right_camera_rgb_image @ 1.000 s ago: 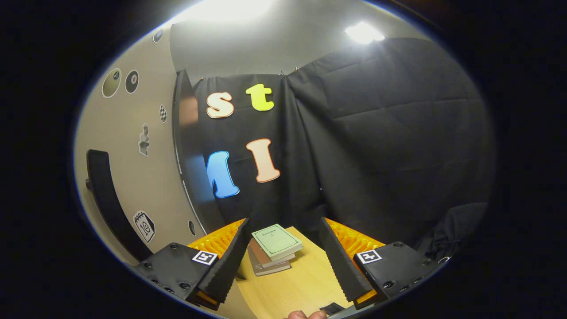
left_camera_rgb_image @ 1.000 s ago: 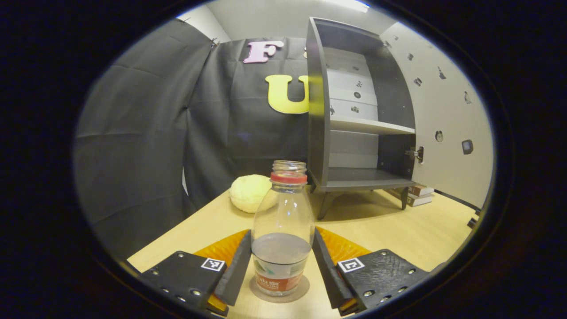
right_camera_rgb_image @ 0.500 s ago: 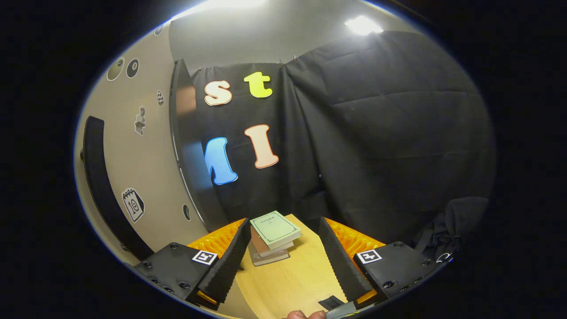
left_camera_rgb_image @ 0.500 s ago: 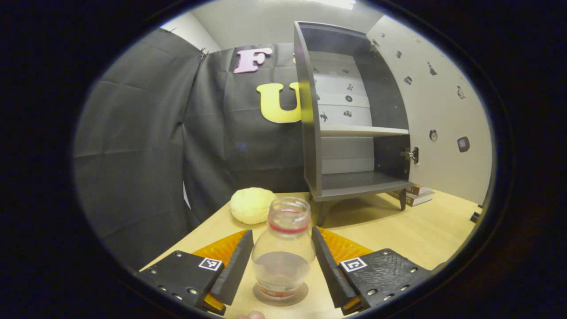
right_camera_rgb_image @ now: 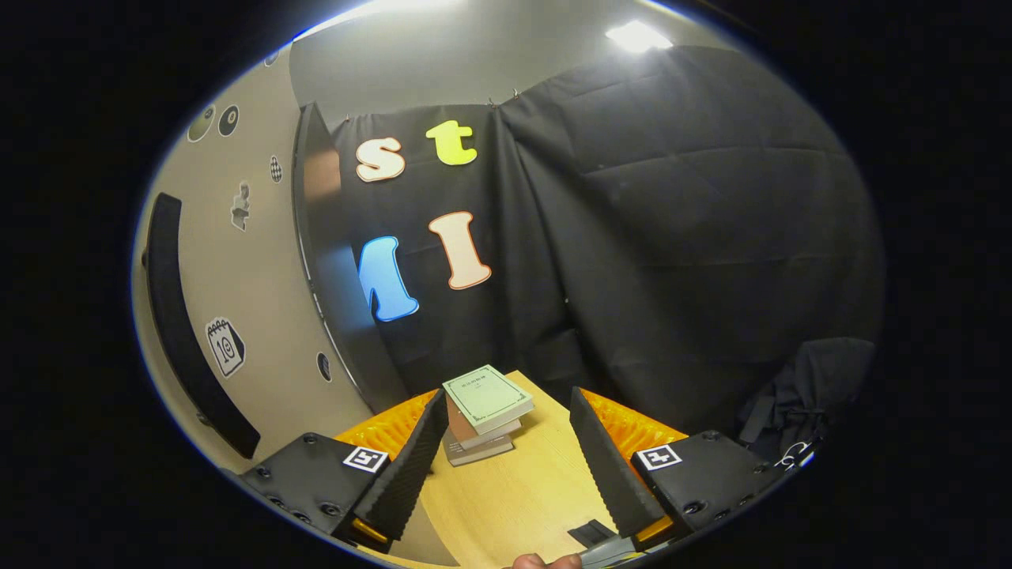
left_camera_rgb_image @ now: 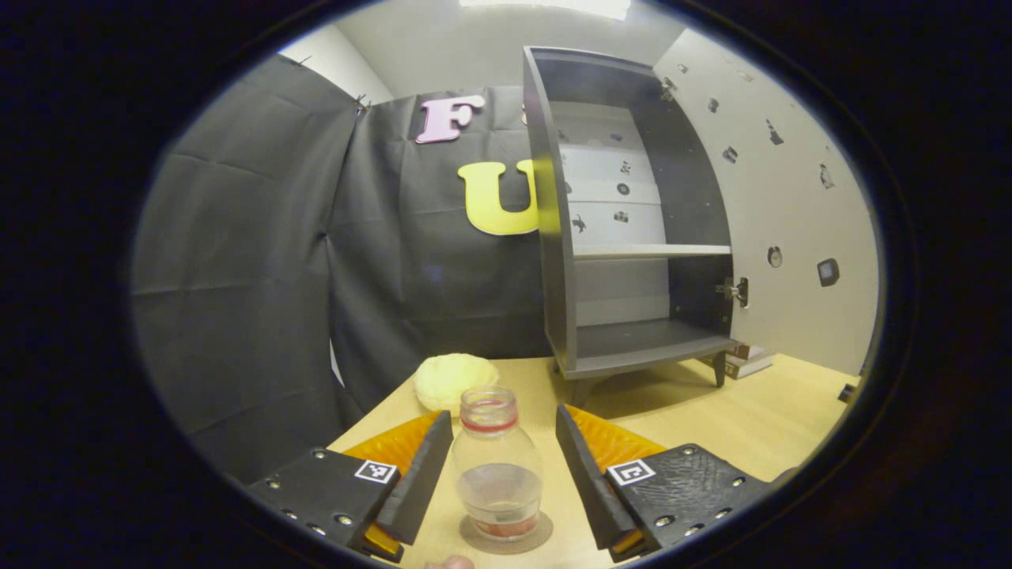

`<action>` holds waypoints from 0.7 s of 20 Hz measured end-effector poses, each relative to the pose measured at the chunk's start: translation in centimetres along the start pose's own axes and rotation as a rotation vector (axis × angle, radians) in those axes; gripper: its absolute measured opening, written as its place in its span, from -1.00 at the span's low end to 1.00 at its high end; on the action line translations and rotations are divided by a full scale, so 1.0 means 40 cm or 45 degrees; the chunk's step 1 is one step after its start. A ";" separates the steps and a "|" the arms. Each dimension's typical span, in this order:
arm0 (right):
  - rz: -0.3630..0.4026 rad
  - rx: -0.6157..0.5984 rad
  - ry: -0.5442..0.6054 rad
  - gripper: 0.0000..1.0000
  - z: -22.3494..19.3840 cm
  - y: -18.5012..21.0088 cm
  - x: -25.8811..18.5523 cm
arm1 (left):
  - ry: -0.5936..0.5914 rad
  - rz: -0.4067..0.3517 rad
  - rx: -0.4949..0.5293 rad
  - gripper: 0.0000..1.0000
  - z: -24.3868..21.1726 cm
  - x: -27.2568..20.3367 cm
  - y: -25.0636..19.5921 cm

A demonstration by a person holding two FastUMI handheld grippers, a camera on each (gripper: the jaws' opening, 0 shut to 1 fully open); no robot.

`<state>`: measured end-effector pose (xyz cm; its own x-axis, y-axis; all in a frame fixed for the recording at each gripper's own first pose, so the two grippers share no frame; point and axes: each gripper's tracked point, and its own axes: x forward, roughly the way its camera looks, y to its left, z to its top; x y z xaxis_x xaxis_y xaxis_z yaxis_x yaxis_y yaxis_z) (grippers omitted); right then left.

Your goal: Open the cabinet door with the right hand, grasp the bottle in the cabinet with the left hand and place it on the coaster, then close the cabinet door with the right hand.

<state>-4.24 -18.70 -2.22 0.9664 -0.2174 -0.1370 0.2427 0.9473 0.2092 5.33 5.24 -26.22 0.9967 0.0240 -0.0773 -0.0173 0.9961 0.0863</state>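
in the left gripper view, the left gripper [left_camera_rgb_image: 498,474] has its two fingers spread wide, and a clear bottle [left_camera_rgb_image: 498,470] stands upright between them without either finger touching it. the bottle has a red band at its neck, no cap that can be seen, a little liquid in the bottom and a red label low on its body. it sits on a round brownish coaster [left_camera_rgb_image: 506,537] on the light wooden table [left_camera_rgb_image: 759,419].

just behind the bottle lies a pale yellow, rounded lump [left_camera_rgb_image: 455,379] — what it is cannot be told. farther back and to the right stands a dark grey cabinet [left_camera_rgb_image: 553,237] on short legs, its two shelves bare. its door [left_camera_rgb_image: 791,205] is swung fully open to the right, pale on the inside and dotted with small stickers. a small stack of books [left_camera_rgb_image: 743,359] lies on the table beyond the cabinet's foot.

in the right gripper view, the right gripper [right_camera_rgb_image: 502,458] is also wide open and holds nothing. between its fingers, farther off, is the stack of books [right_camera_rgb_image: 482,411] with a green cover on top. at the left stands the open door [right_camera_rgb_image: 237,316] with a long dark handle [right_camera_rgb_image: 186,332] — the gripper is clear of it.
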 end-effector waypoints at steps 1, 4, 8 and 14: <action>0.000 -0.004 0.002 0.96 -0.003 -0.001 -0.002 | -0.007 -0.002 0.002 0.56 0.006 0.001 -0.001; 0.000 0.002 0.011 0.96 -0.008 -0.009 -0.005 | -0.024 -0.005 0.014 0.63 0.032 -0.004 -0.004; 0.000 0.006 -0.005 0.96 -0.001 -0.019 -0.012 | -0.069 -0.022 0.017 0.63 0.108 -0.020 -0.016; 0.092 -0.126 -0.075 0.96 0.037 0.001 0.021 | -0.139 -0.022 -0.022 0.62 0.336 -0.054 -0.063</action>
<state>-3.28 -19.20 -0.89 0.9851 -0.1582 -0.0675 0.1654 0.9790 0.1192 4.27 1.56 -12.93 0.9996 -0.0019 0.0297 -0.0001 0.9976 0.0688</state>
